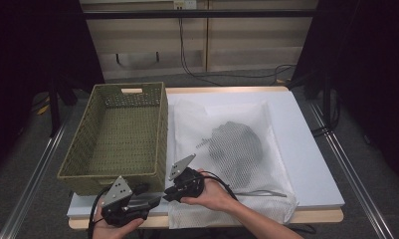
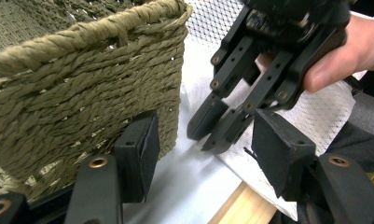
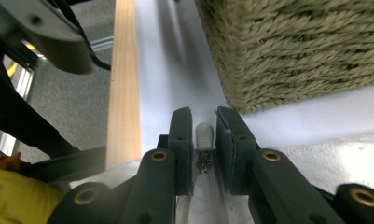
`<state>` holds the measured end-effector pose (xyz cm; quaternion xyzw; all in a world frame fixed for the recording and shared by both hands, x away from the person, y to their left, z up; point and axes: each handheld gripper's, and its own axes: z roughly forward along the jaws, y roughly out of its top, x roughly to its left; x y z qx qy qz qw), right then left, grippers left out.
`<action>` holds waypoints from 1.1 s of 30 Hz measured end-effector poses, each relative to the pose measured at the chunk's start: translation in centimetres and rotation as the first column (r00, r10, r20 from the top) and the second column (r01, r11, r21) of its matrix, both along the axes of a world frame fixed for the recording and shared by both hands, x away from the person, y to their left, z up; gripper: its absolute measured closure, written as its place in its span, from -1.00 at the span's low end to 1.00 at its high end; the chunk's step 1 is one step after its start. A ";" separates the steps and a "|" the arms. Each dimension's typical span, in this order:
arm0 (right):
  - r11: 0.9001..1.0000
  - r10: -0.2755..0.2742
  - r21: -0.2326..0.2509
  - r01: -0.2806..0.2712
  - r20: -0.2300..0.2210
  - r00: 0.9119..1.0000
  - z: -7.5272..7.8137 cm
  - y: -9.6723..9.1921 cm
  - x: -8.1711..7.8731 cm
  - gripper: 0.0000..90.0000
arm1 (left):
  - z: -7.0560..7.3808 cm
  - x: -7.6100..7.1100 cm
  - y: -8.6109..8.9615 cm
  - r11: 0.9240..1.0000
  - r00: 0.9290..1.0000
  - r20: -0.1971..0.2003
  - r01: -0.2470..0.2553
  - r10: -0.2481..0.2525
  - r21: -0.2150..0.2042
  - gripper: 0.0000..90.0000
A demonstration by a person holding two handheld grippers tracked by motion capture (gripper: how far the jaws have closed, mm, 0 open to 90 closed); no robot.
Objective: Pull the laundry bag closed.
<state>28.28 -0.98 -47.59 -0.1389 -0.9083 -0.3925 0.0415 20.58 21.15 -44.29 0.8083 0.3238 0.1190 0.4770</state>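
The zipper pull [image 3: 204,134] is clamped by the right hand-held gripper [image 3: 204,140]; the left hand-held gripper [image 2: 201,154] is held apart; the mesh bag's [image 1: 227,144] dark contents are blurred.

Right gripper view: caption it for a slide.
Right gripper closes on the mesh bag's white zipper pull beside the woven basket.

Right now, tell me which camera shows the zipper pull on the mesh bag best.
The right gripper view: the white zipper pull sits close up between the right gripper jaws. In the high view that end of the mesh bag lies under the gripper; the left gripper view shows mesh and jaws.
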 end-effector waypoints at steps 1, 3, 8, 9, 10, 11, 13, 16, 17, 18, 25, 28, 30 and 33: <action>1.000 0.002 -0.004 -0.002 0.007 1.000 -0.1 0.1 0.0 0.68 | 0.0 0.0 0.0 1.000 1.000 0.001 0.000 0.000 0.001 -0.08; 1.000 0.009 -0.009 -0.009 0.018 1.000 -0.3 0.3 0.0 0.68 | 0.0 0.0 0.1 1.000 1.000 0.003 0.001 -0.001 0.000 -0.08; 1.000 0.008 -0.015 -0.007 0.054 0.998 -0.4 0.3 -0.3 0.74 | 0.0 -0.1 0.0 1.000 1.000 0.001 -0.004 0.004 -0.004 -0.08; 1.000 0.004 -0.019 -0.003 0.063 0.998 -0.4 0.3 -0.4 0.80 | 0.1 -0.1 0.0 1.000 1.000 0.000 -0.004 0.004 0.001 -0.08; 1.000 0.001 -0.024 0.000 0.068 0.998 -0.4 0.3 -0.4 0.81 | 0.1 -0.1 0.0 1.000 1.000 0.001 -0.003 0.003 0.000 -0.08; 1.000 -0.006 -0.020 0.008 0.057 0.998 -0.4 0.3 -0.4 0.82 | 0.1 -0.1 0.0 1.000 1.000 0.001 -0.004 0.004 0.001 -0.08; 1.000 -0.016 -0.017 0.017 0.053 0.998 -0.3 0.4 -0.4 0.82 | 0.1 -0.1 0.0 1.000 1.000 0.001 -0.002 0.002 0.006 -0.08; 1.000 -0.024 -0.004 0.024 0.042 0.999 0.0 -0.1 -0.3 0.82 | 0.1 -0.1 0.0 1.000 1.000 0.000 -0.005 0.005 -0.003 -0.08; 1.000 -0.032 0.003 0.031 0.048 0.998 0.3 -0.4 -0.3 0.82 | 0.1 -0.1 0.0 1.000 1.000 0.001 -0.007 0.007 -0.009 -0.08; 0.999 -0.037 0.025 0.036 0.043 0.998 0.5 -0.6 -0.2 0.82 | 0.1 -0.1 0.1 1.000 1.000 0.000 -0.006 0.006 -0.011 -0.08; 0.991 -0.092 0.100 0.090 0.021 0.996 1.4 -2.3 0.1 0.82 | 0.4 -0.4 -0.8 0.998 0.999 -0.026 0.031 -0.033 -0.056 0.05; 0.986 -0.108 0.127 0.105 0.018 0.994 1.8 -2.6 0.1 0.82 | 0.3 -0.6 -1.4 0.997 0.997 -0.041 0.060 -0.062 -0.050 0.07; 0.984 -0.115 0.136 0.111 0.019 0.993 1.9 -2.9 0.2 0.82 | 0.2 -0.5 -1.6 0.996 0.996 -0.050 0.068 -0.071 -0.054 0.08; 0.983 -0.121 0.142 0.117 0.019 0.992 2.1 -3.0 0.1 0.82 | 0.1 -0.2 -1.9 0.995 0.994 -0.065 0.080 -0.084 -0.063 0.08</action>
